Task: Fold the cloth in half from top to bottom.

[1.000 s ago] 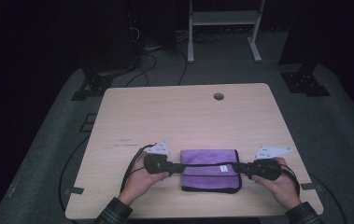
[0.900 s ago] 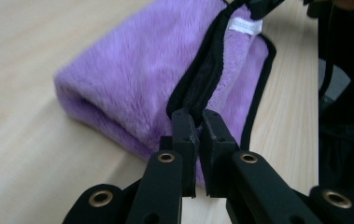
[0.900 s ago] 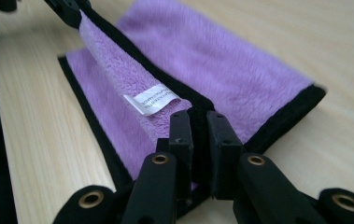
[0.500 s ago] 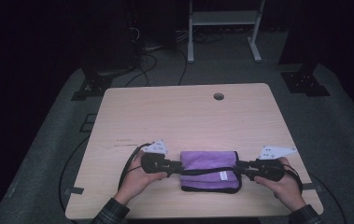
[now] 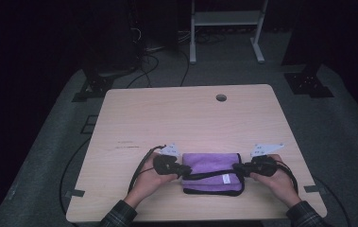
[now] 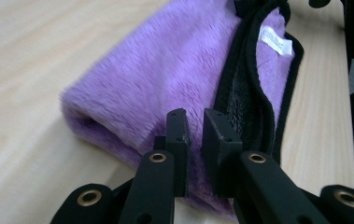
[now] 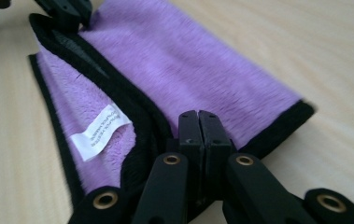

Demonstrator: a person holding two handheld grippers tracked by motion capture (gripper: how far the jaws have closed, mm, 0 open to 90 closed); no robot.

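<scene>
A purple plush cloth with black trim lies folded near the table's front edge. My left gripper is at its left end. In the left gripper view its jaws have just been closing and stand nearly together, with a fold of the cloth pinched between them. My right gripper is at the right end. Its jaws have just been closing too and are pressed together on the black-trimmed edge of the cloth. A white label lies on the lower layer.
The wooden table has a round cable hole near its far edge. Cables trail from both grippers off the table's sides. A white frame and dark equipment stand on the floor beyond the table.
Both hands have shifted only slightly at the cloth's ends. A black-trimmed edge now runs across the cloth from one gripper to the other.
</scene>
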